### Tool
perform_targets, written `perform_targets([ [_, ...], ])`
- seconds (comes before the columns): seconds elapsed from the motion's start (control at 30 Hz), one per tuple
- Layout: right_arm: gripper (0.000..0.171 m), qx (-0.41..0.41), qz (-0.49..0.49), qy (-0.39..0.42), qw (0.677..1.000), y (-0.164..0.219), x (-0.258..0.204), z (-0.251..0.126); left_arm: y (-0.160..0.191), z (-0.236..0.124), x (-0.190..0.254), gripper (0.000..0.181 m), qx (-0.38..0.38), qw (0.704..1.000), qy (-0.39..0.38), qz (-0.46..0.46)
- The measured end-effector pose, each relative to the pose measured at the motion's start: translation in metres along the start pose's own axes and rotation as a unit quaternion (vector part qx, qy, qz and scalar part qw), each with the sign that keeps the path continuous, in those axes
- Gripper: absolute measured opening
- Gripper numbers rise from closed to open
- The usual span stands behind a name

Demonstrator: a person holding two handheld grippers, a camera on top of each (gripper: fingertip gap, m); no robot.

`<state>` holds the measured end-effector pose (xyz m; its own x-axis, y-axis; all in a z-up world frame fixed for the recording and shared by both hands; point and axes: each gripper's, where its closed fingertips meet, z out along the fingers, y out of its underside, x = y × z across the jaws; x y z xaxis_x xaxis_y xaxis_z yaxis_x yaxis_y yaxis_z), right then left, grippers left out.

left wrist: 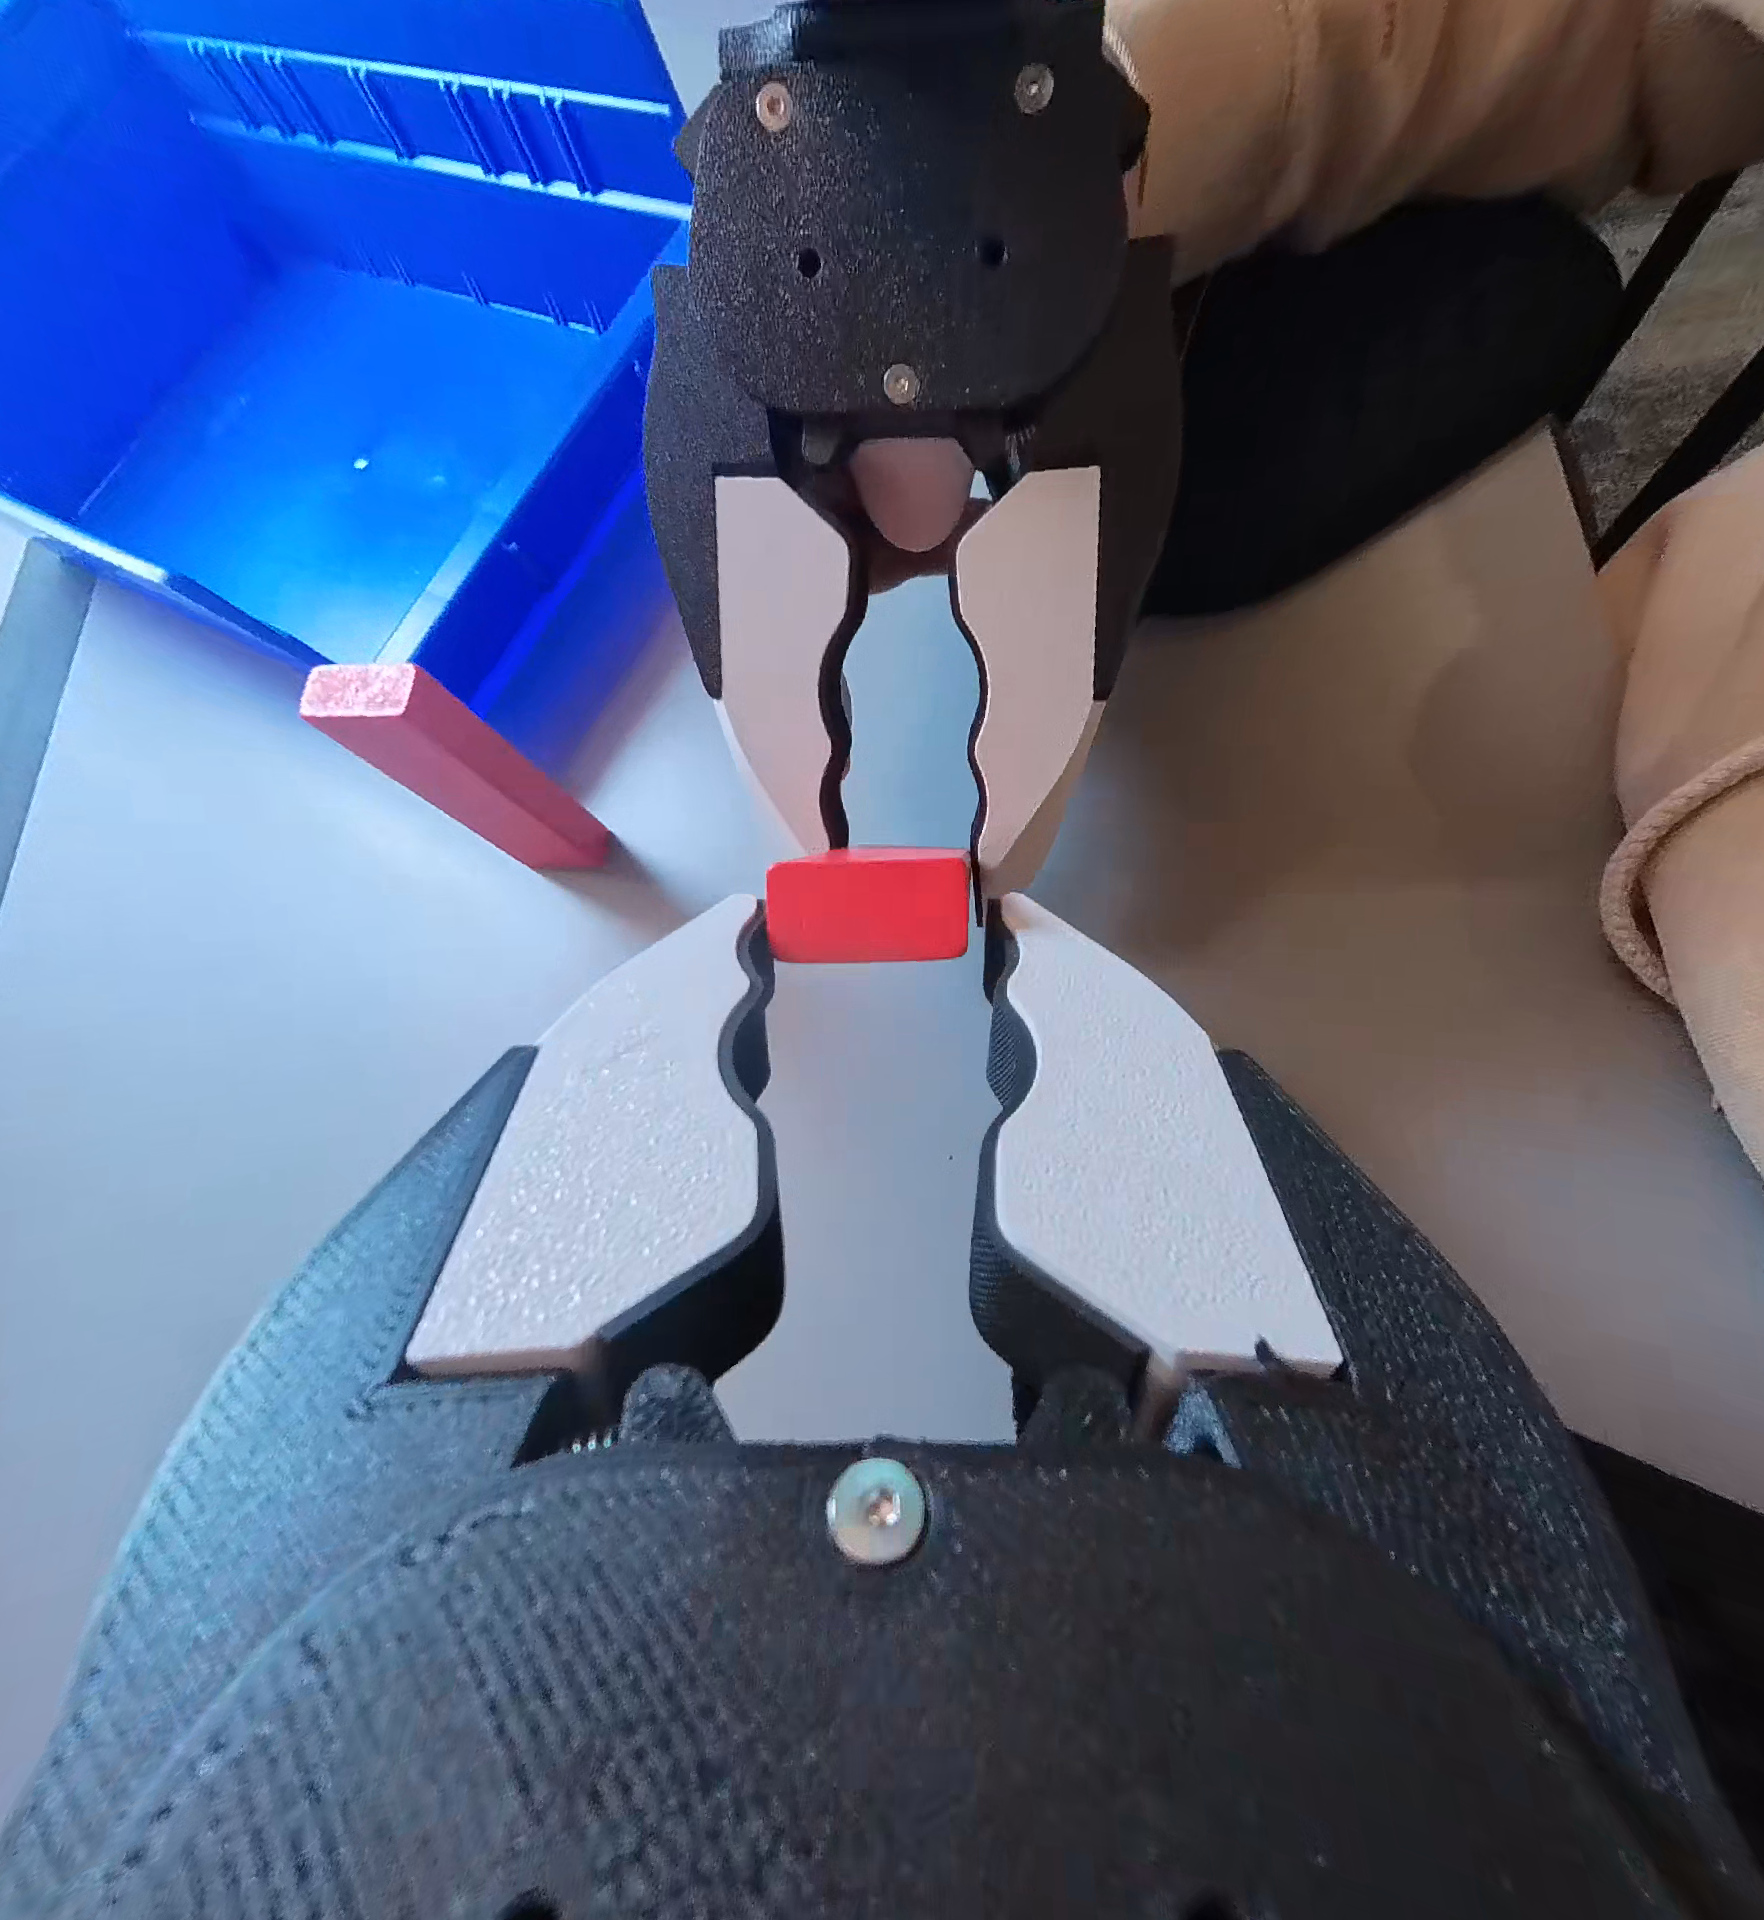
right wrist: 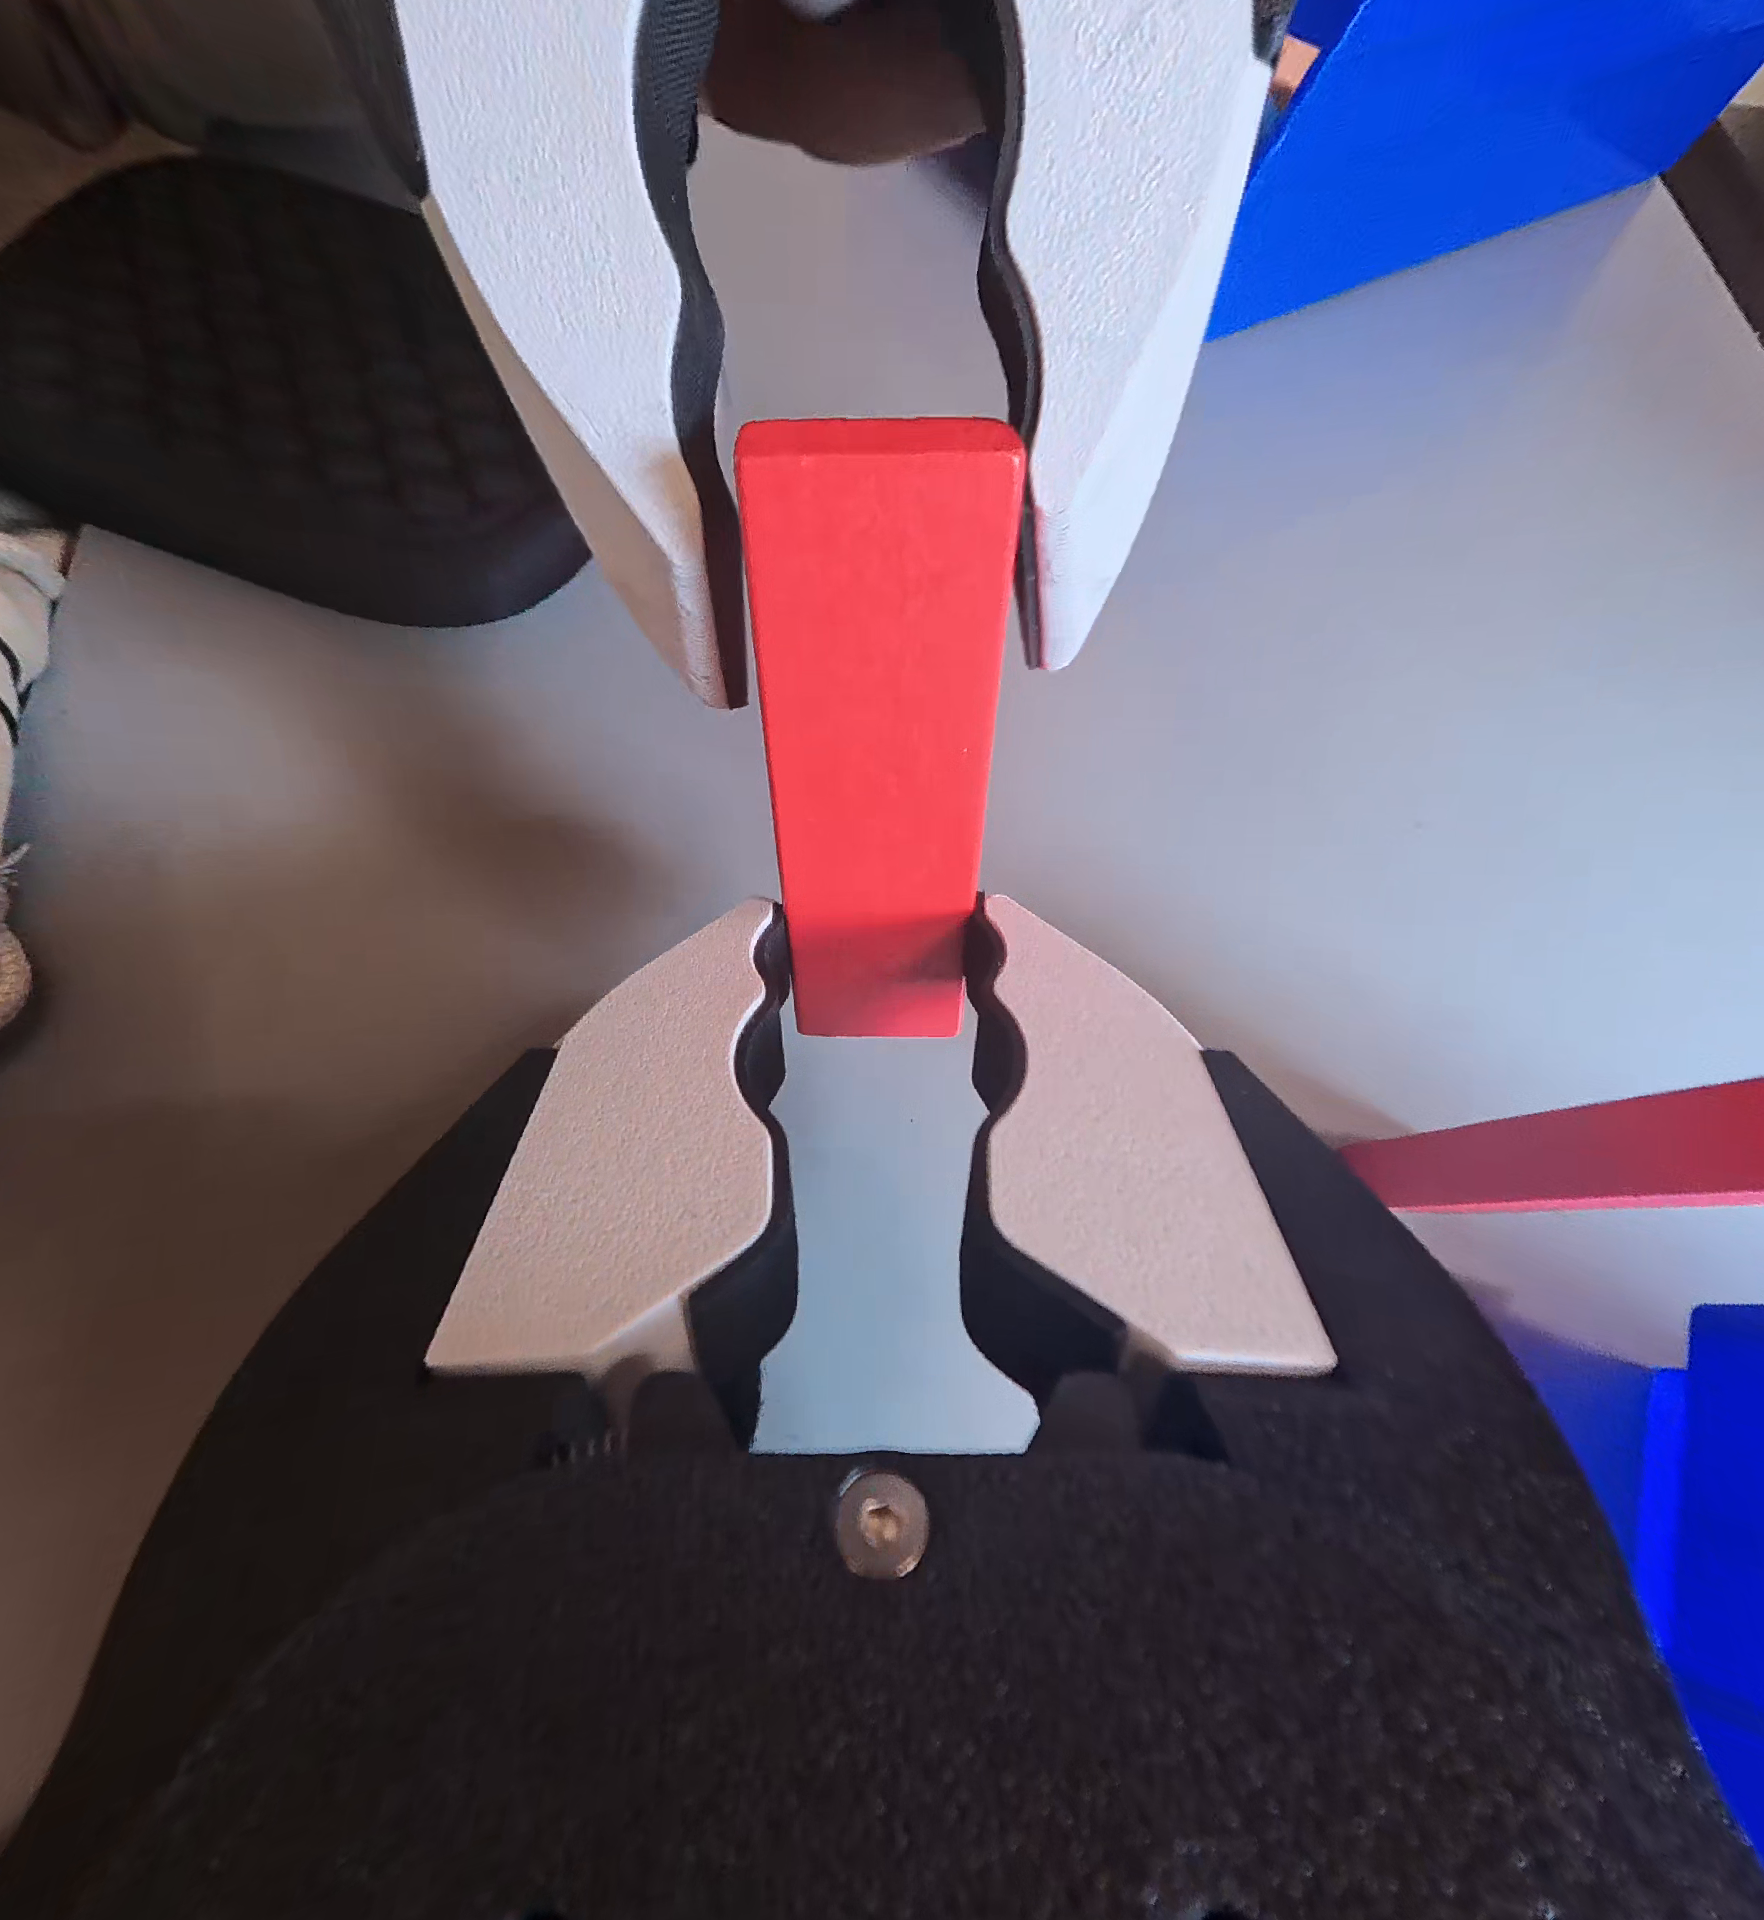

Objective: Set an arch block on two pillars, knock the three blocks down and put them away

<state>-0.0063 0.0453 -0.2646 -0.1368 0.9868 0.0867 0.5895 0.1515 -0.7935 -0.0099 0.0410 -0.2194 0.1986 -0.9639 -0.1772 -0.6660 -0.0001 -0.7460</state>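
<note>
Closest to me in the left wrist view is my left gripper [left wrist: 870,920], black with pale grey fingers [left wrist: 639,1132]. Its tips squeeze one end of a bright red block [left wrist: 865,906]. My right gripper [left wrist: 909,862] faces me from the far side and pinches the other end.

From the right wrist view, the bright red block [right wrist: 873,717] looks long and flat, with smooth paint and square corners. It runs straight away from my right gripper [right wrist: 878,966] to the left gripper [right wrist: 873,582]. Both hold it tight, one at each end, above the white table [right wrist: 1377,779].

Another red block [left wrist: 452,764], darker and long, lies on the table to the left, touching the near corner of a blue bin [left wrist: 265,343]. In the right wrist view that red block [right wrist: 1605,1153] is on the right. I cannot tell if either block has an arch shape.
</note>
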Motion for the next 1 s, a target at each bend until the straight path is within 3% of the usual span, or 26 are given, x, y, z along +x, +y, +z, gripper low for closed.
perform_targets([
  [0.17,0.033,-0.005,-0.002,-0.001,1.000,0.002,-0.001,0.004,0.010,0.001,0.002,0.035,-0.056,0.998,0.011,0.011],
  [0.3,0.033,-0.009,0.002,0.005,1.000,0.003,0.001,0.005,0.007,0.003,0.004,0.041,-0.062,0.998,0.028,0.000],
  [0.63,0.033,0.029,0.021,0.035,0.999,-0.006,0.014,0.000,0.002,0.000,-0.011,0.034,-0.102,0.994,0.024,0.014],
  [0.77,0.053,0.056,0.040,0.088,0.994,-0.015,0.028,-0.011,0.000,-0.010,-0.033,0.034,-0.137,0.990,0.016,0.022],
  [1.0,0.071,0.085,0.114,0.209,0.968,-0.013,0.051,-0.045,0.019,-0.020,-0.086,0.034,-0.204,0.979,0.004,-0.016],
])
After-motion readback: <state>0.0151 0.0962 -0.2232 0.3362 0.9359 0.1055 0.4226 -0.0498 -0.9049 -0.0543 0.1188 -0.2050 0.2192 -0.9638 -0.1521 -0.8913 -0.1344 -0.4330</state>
